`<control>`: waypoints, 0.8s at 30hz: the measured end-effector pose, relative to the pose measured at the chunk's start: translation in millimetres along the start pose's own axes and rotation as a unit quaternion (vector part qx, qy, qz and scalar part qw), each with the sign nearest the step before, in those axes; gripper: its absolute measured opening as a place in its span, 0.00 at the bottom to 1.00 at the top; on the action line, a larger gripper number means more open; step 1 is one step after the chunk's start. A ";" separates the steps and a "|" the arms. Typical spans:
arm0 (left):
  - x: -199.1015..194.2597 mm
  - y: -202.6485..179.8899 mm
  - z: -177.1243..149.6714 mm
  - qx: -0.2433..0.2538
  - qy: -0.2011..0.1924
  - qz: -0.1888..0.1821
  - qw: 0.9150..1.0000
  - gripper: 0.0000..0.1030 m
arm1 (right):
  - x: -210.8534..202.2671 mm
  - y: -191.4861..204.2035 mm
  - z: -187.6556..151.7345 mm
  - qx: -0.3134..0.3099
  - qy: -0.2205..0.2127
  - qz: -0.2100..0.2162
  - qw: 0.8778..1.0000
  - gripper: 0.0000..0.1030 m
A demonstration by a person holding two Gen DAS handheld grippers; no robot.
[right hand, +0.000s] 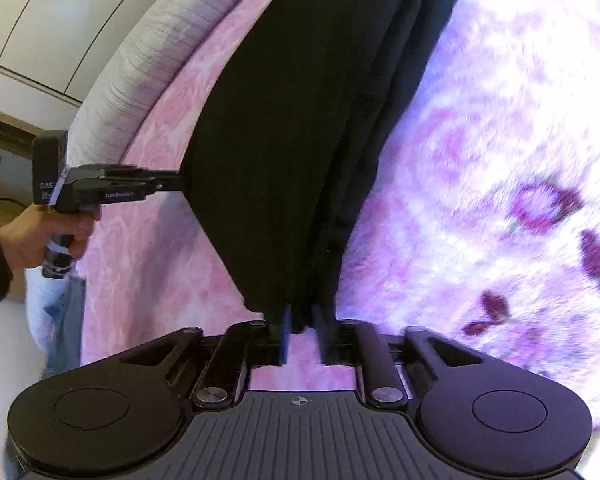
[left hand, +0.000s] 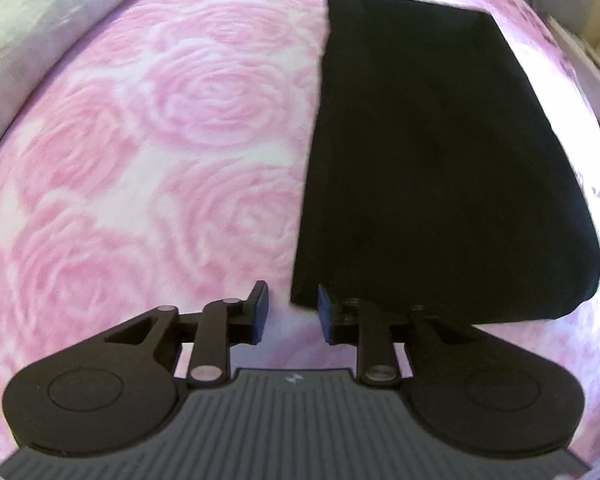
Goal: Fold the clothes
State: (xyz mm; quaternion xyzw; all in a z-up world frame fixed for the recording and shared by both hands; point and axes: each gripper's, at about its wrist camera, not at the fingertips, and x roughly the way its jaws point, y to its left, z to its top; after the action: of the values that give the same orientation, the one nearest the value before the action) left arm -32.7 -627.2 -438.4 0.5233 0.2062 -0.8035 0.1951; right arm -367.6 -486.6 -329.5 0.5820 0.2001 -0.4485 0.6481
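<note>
A black garment (left hand: 420, 160), folded into a long panel, lies on the pink rose-patterned bedspread (left hand: 160, 140). My left gripper (left hand: 292, 296) is open just off the garment's near-left corner. Only bedspread shows between its fingers, and its right finger (left hand: 324, 312) sits beside the cloth's edge. In the right wrist view the same black garment (right hand: 292, 140) stretches away from my right gripper (right hand: 302, 320). That gripper is open, with the bunched near end of the cloth loose between its fingers. The left gripper (right hand: 176, 184), held by a hand (right hand: 40, 236), has its tips at the garment's left corner.
A grey ribbed bolster (right hand: 140, 60) runs along the bed's far edge, also visible as the grey bolster (left hand: 20, 20). Cardboard boxes (left hand: 580, 20) stand beyond the bed at the upper right. To the right the bedspread (right hand: 500, 160) turns purple-flowered. Floor and cabinet panels (right hand: 40, 20) lie left.
</note>
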 end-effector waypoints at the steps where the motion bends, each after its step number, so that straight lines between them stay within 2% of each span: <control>1: -5.6 3.2 -3.1 -0.014 -0.006 -0.004 1.000 0.21 | -3.9 -0.2 -2.0 0.006 -0.011 0.001 1.000 0.56; 2: -9.2 5.0 -5.2 -0.024 -0.010 -0.009 1.000 0.21 | -5.9 -0.6 -4.8 0.014 -0.020 0.003 1.000 0.72; 6: -1.5 4.7 -4.8 -0.044 -0.007 -0.027 0.999 0.25 | 11.3 -0.7 -12.1 0.057 -0.027 0.033 0.997 0.73; 10: 22.1 14.6 2.5 -0.091 0.003 -0.041 0.995 0.26 | 41.0 -7.4 -13.1 0.106 -0.047 0.038 0.993 0.73; 11: 27.7 16.2 3.9 -0.100 0.007 -0.045 0.994 0.23 | 45.3 -11.4 -13.9 0.130 -0.051 0.039 0.989 0.66; 12: 31.1 15.3 4.6 -0.101 0.010 -0.045 0.994 0.21 | 47.9 -14.0 -14.1 0.146 -0.053 0.038 0.987 0.29; 13: 32.1 12.8 5.0 -0.096 0.011 -0.042 0.994 0.21 | 48.8 -17.4 -13.1 0.158 -0.050 0.045 0.985 0.24; 16: 26.5 7.2 4.1 -0.096 0.019 -0.048 0.994 0.17 | 42.8 -28.5 -5.0 0.175 -0.025 0.081 0.981 0.17; 18: 16.4 -7.9 0.6 -0.095 0.029 -0.066 0.993 0.15 | 24.0 -32.1 7.3 0.150 -0.008 0.087 0.985 0.16; 20: 4.6 -42.8 -7.0 -0.083 0.038 -0.092 0.992 0.12 | -1.5 -39.8 21.8 0.118 0.013 0.078 0.990 0.15; 21: -0.9 -61.4 -11.2 -0.078 0.041 -0.106 0.991 0.05 | -16.1 -46.8 27.8 0.102 0.023 0.071 0.992 0.15; 24: -8.2 -133.3 -26.8 -0.069 0.053 -0.159 0.983 0.03 | -68.6 -84.4 48.0 0.051 0.053 0.015 0.997 0.15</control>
State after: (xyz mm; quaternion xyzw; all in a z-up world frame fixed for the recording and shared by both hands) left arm -79.8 -500.2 -423.7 0.5112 0.3518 -0.7791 0.0889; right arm -484.4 -500.8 -312.8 0.6401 0.2025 -0.4170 0.6126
